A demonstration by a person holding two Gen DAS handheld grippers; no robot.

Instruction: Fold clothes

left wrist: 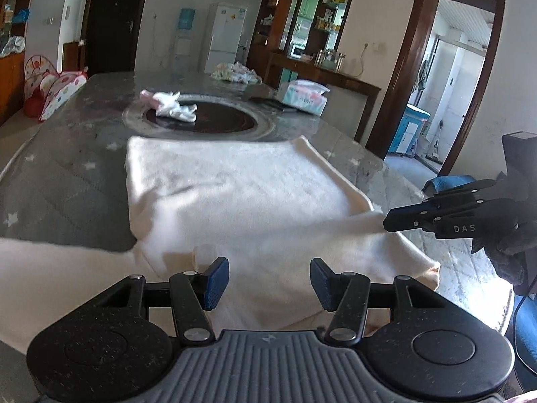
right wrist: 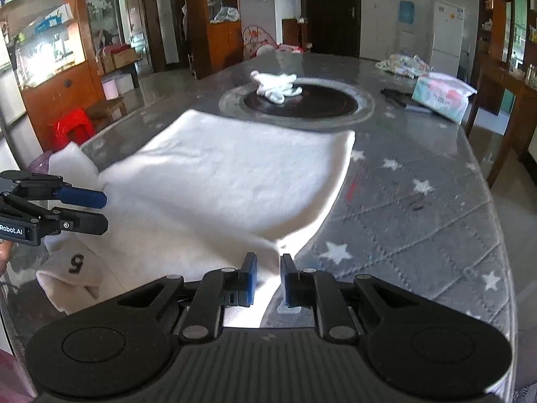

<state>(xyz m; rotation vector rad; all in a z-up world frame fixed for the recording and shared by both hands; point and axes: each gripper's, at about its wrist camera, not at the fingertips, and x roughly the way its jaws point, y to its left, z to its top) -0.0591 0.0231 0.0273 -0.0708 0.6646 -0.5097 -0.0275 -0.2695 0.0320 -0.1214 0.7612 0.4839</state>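
A cream-white garment [left wrist: 241, 194] lies spread on the grey star-patterned table cover [left wrist: 67, 181]; it also shows in the right wrist view [right wrist: 228, 181], with a black "5" mark near its left edge. My left gripper [left wrist: 269, 283] is open and empty, just above the garment's near edge; it also shows in the right wrist view [right wrist: 100, 211]. My right gripper [right wrist: 268, 280] is shut on a pulled-up fold at the garment's near right edge; it also shows in the left wrist view [left wrist: 386, 220], pinching the cloth's right side.
A dark round inset [left wrist: 201, 121] with a crumpled white cloth [left wrist: 171, 105] sits mid-table. A tissue pack [left wrist: 303, 97] and a patterned bundle [left wrist: 235, 72] lie further back. The table's right edge [right wrist: 503, 235] drops to the floor. A red stool [right wrist: 72, 129] stands left.
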